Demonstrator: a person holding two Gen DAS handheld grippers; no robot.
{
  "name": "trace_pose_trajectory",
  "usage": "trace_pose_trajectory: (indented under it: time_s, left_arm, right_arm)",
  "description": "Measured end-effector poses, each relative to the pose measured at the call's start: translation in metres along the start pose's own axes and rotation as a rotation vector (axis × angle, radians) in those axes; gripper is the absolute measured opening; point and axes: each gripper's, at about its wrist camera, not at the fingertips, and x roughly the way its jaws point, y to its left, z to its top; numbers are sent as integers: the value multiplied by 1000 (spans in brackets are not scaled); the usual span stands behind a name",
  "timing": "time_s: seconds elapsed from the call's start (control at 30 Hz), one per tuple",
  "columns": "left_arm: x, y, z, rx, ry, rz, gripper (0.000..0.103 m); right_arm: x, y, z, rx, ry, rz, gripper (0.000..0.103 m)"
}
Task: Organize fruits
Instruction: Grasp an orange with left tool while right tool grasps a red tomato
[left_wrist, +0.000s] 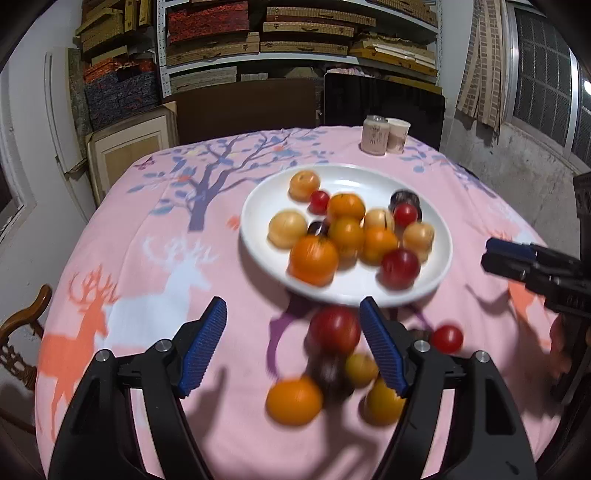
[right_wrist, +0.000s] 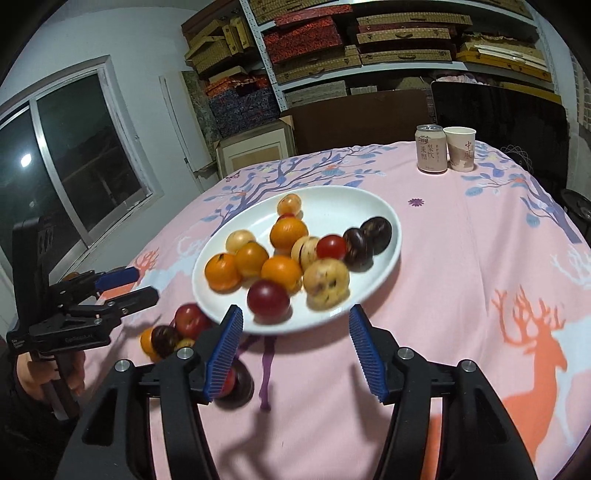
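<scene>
A white plate (left_wrist: 439, 266) on the pink tablecloth holds several orange, yellow, red and dark fruits; it also shows in the right wrist view (right_wrist: 332, 201). Loose fruits lie on the cloth in front of it: a red one (left_wrist: 334, 328), an orange one (left_wrist: 293, 400), a small red one (left_wrist: 447, 338), a yellow one (left_wrist: 360, 367). My left gripper (left_wrist: 293, 347) is open and empty just above these loose fruits. My right gripper (right_wrist: 295, 350) is open and empty at the plate's near rim. The right gripper shows at the right in the left wrist view (left_wrist: 517, 258).
A drink can (right_wrist: 430, 147) and a paper cup (right_wrist: 460, 147) stand at the table's far side. A wooden chair (left_wrist: 22, 325) stands at the left edge. Shelves of boxes line the back wall.
</scene>
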Motion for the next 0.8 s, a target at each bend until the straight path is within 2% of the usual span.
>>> trace_pose_trajectory:
  time_s: [0.1,0.23,0.43,0.47,0.5,0.53,0.63,0.8]
  left_arm:
    - [-5,11,-29,-27,48,14,72]
    - [5,14,-51,-18,111,37,72]
    - [27,7,-46,6,168,39,72]
    - [31,6,-45,10,178,32,57]
    - [36,5,-45,10,198,1,50]
    - [34,5,-44,7,182,-10,36]
    - [21,0,-43,29,131,-12,36]
    - [0,0,-49,-9,82,-49,36]
  right_arm:
    - [-1,1,-14,-3,-3,4,60]
    - [3,-3,-16,7,8,2,60]
    - [5,-7,-18,30,17,19,60]
    - [5,-7,-19,31,18,23,60]
    - [5,-7,-19,29,20,27,60]
    - [5,-6,-19,26,23,31,60]
    - [6,0,-20,-7,35,65,59]
    - [7,34,-25,-150,75,125,49]
